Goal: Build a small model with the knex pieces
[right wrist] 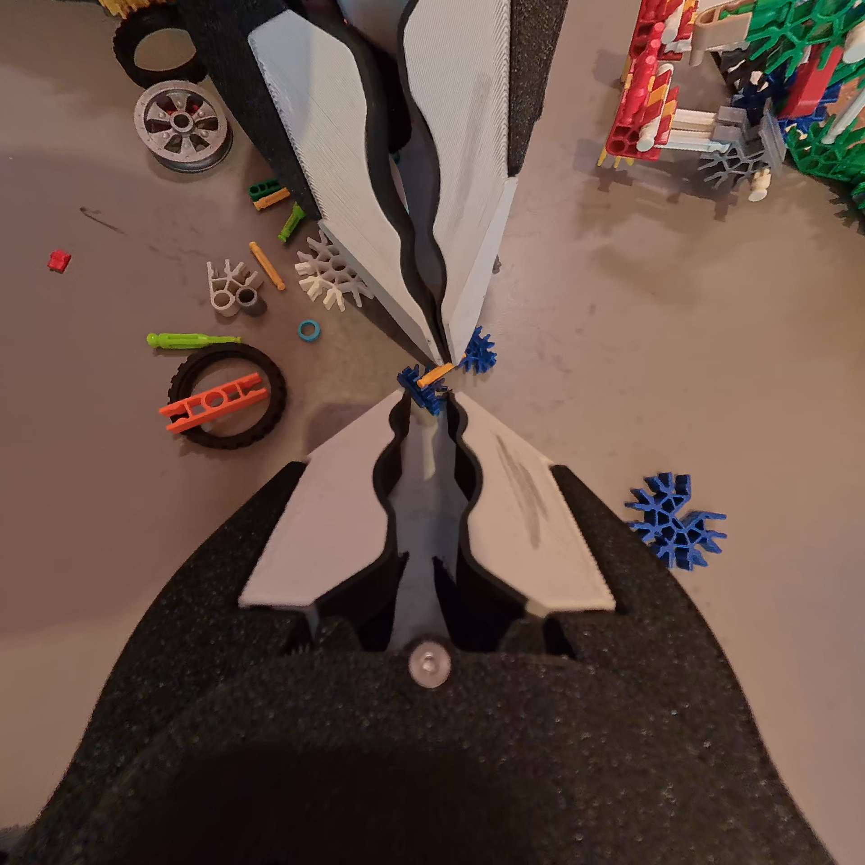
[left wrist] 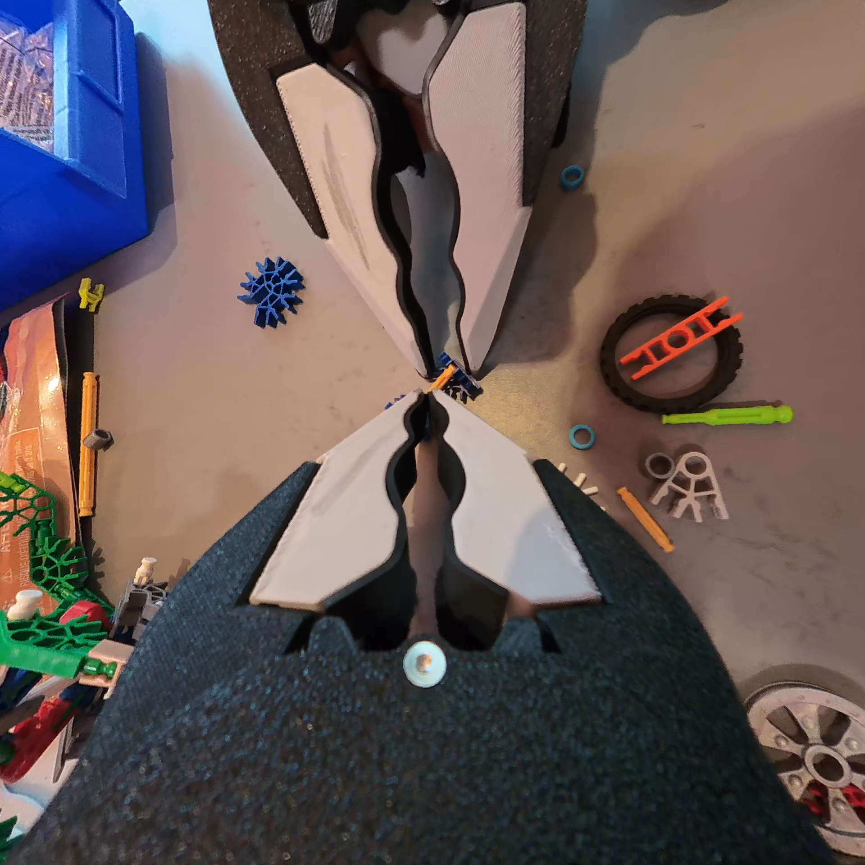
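My left gripper (left wrist: pixel 428 398) and my right gripper (right wrist: pixel 426 398) meet tip to tip above the grey table. The right one is shut on a blue snowflake connector (right wrist: pixel 422 391). A short orange rod (right wrist: pixel 436 373) runs from that connector to a second blue connector (right wrist: pixel 478 351), which sticks out beside the left gripper's tips (right wrist: pixel 443 362). The left gripper is shut there, at the rod and second connector. In the left wrist view the right gripper (left wrist: pixel 449 370) comes down from the top, with the orange rod (left wrist: pixel 442 377) and its blue connector (left wrist: pixel 463 383) at its tips.
A loose blue connector (left wrist: pixel 271 290) lies left of the grippers. A black tyre (left wrist: pixel 671 355) with an orange connector (left wrist: pixel 678 339), a green rod (left wrist: pixel 728 415), teal rings and grey connectors (left wrist: pixel 688 487) lie right. A blue bin (left wrist: pixel 61 140) and a built model (right wrist: pixel 749 93) stand at the sides. My left and right fingertips are right by each other. My right gripper's tips are some 9 cm from the green rod (left wrist: pixel 728 415). Look for it in the right wrist view (right wrist: pixel 191 340) too.
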`<action>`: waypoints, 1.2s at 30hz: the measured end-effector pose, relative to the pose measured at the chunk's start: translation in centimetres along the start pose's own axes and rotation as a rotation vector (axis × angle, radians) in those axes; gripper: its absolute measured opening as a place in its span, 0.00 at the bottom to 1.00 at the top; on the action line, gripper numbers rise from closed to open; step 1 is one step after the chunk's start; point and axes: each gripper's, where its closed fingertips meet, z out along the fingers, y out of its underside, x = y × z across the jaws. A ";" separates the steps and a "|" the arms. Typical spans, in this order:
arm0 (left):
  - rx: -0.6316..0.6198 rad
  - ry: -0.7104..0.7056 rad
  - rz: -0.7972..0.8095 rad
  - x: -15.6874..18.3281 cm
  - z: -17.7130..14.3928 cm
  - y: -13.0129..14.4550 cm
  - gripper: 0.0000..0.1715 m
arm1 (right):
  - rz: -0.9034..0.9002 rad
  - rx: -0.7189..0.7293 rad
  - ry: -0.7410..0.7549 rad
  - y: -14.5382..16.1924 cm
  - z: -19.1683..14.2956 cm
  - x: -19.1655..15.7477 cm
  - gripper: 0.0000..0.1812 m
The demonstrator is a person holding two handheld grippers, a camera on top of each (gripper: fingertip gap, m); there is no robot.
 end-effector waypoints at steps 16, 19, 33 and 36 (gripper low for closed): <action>0.013 0.024 0.025 0.6 0.1 -0.2 0.04 | -0.016 0.002 -0.017 -0.1 0.0 -0.4 0.07; 0.011 0.022 0.021 0.5 0.1 -0.2 0.04 | -0.017 0.001 -0.010 0.0 0.0 -0.3 0.07; -0.032 -0.150 -0.135 -2.9 0.9 0.3 0.01 | 0.067 0.003 0.145 0.0 -0.6 3.0 0.18; -0.043 -0.194 -0.183 -3.6 1.2 0.3 0.01 | 0.081 -0.020 0.181 0.4 -0.4 3.7 0.18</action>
